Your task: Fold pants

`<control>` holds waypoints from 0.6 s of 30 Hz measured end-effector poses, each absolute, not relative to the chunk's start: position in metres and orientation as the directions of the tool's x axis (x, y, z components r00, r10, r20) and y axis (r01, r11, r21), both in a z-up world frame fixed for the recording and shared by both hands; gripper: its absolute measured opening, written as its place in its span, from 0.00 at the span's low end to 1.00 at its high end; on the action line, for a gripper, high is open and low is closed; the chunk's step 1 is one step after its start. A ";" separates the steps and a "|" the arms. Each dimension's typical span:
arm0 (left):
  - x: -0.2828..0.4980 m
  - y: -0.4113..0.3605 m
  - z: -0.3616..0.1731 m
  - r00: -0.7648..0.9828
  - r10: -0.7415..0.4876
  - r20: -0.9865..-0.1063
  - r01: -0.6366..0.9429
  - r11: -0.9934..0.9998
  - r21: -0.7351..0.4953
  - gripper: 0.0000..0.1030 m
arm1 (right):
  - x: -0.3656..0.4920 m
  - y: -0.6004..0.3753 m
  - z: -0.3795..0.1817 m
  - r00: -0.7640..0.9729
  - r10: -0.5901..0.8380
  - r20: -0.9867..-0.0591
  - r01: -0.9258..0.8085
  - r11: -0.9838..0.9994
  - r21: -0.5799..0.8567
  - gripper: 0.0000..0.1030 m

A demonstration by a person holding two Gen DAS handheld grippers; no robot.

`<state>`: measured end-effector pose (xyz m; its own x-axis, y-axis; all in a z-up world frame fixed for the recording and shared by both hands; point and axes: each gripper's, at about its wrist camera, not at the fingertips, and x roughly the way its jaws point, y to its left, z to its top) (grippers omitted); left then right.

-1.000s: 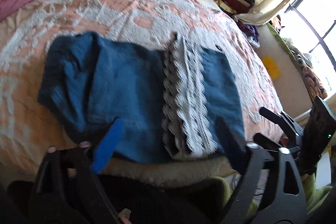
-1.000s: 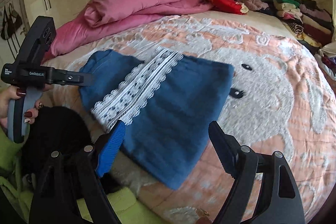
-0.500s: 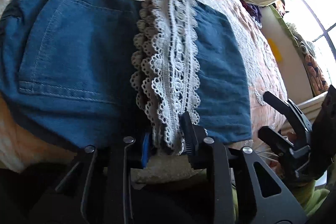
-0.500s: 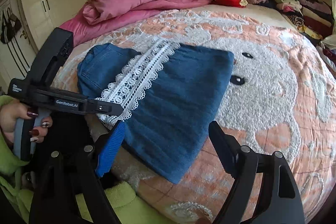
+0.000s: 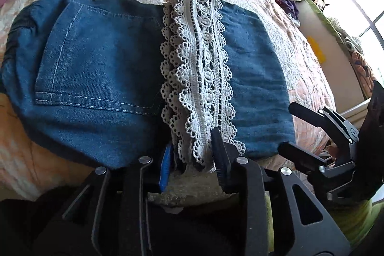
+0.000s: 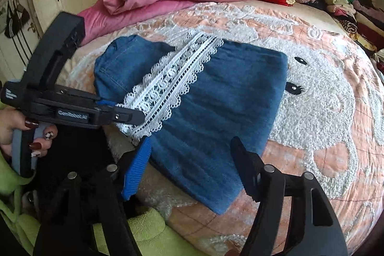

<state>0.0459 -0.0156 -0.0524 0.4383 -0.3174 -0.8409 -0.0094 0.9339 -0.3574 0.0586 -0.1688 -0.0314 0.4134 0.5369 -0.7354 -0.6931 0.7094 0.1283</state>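
The lace hem point(image 5: 199, 88) at the near edge is pinched by the left gripper point(image 5: 192, 160); the right gripper point(image 6: 189, 160) is held spread above the pants point(image 6: 216, 97). Already folded once on the bed point(image 6: 336, 100), the pants likely need one more fold.

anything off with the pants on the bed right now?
Nothing damaged. The denim pants lie folded on the bedspread, lace hem across the top. The left gripper is clamped on the lace's near end; the right gripper is open at the near edge.
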 end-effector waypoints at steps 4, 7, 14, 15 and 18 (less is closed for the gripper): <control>0.046 -0.017 -0.051 0.443 -0.309 -0.842 -0.003 0.938 -0.346 0.26 | 0.064 -0.167 -0.052 0.399 0.460 -0.793 -0.675 0.733 0.086 0.57; 0.048 -0.018 -0.050 0.444 -0.307 -0.842 0.003 0.940 -0.341 0.29 | 0.065 -0.173 -0.059 0.393 0.453 -0.800 -0.667 0.740 0.091 0.57; 0.046 -0.017 -0.045 0.451 -0.287 -0.845 0.011 0.949 -0.316 0.37 | 0.064 -0.175 -0.056 0.397 0.450 -0.800 -0.657 0.748 0.095 0.58; 0.045 -0.016 -0.043 0.456 -0.280 -0.845 0.012 0.951 -0.308 0.39 | 0.063 -0.176 -0.053 0.396 0.459 -0.795 -0.655 0.748 0.106 0.58; 0.043 -0.017 -0.039 0.466 -0.260 -0.846 0.015 0.958 -0.286 0.41 | 0.063 -0.179 -0.047 0.401 0.469 -0.787 -0.648 0.752 0.118 0.58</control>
<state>0.0429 -0.0167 -0.0394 0.4658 -0.2598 -0.8459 0.0146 0.9581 -0.2862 0.0628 -0.1790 -0.0472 0.4009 0.4689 -0.7871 -0.6484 0.7521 0.1178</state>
